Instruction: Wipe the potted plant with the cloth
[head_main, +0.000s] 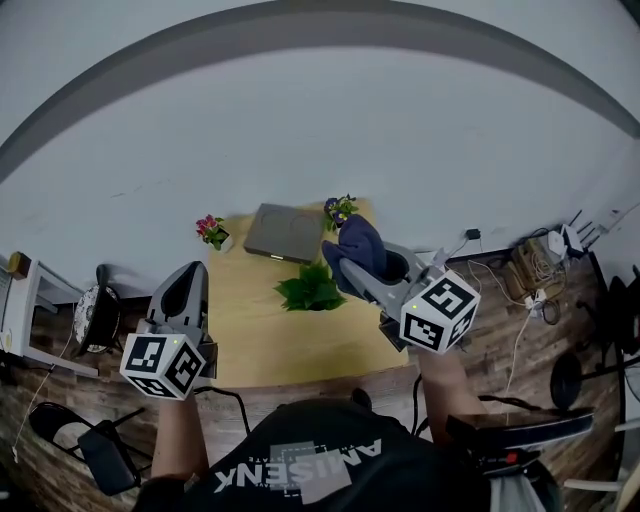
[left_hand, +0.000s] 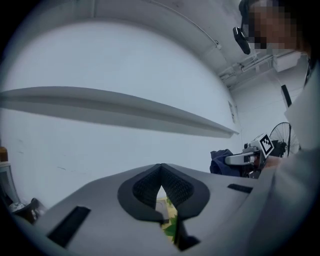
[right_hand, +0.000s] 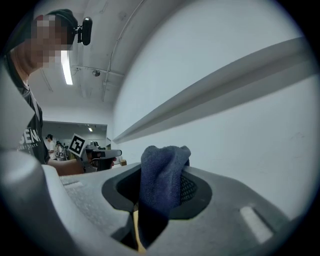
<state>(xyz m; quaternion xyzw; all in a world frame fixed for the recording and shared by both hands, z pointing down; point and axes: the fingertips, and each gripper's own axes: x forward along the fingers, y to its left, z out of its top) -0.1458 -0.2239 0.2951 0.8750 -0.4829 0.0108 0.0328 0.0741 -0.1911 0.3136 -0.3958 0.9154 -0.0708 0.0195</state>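
**Head view.** Left tool clenched on nothing, pointing away past the left edge of the light wooden bench. Right tool gripping a bunched dark blue terry cloth, held over the bench. Just below the right tool's tips, on the side toward the left tool, a small green potted plant standing on the bench: broad pointed leaves in a low rosette, pot hidden under the foliage. Cannot tell from here whether cloth and leaves touch. Beyond both tools, a flat grey square box. Left of the box, a small pink-flowered pot. Just behind the cloth, a purple-and-yellow flowered pot.

**Left gripper view.** Closer than the head view allows: ribbed black pads set in smooth grey plastic, meeting at a point with nothing pinched. Under the closed tips, a sliver of green leaf against pale wood. Off to the right, the right tool level, with the cloth bulging from its front and the marker cube behind it.

**Right gripper view.** Texture seen only here: a soft, nubbly weave, the cloth folded into a thick roll, clamped between the pads, rising above the tips and hanging below them. To its right, a mesh-patterned black pad. Plant seen only in the other two views. Far to the left, the left tool held level.
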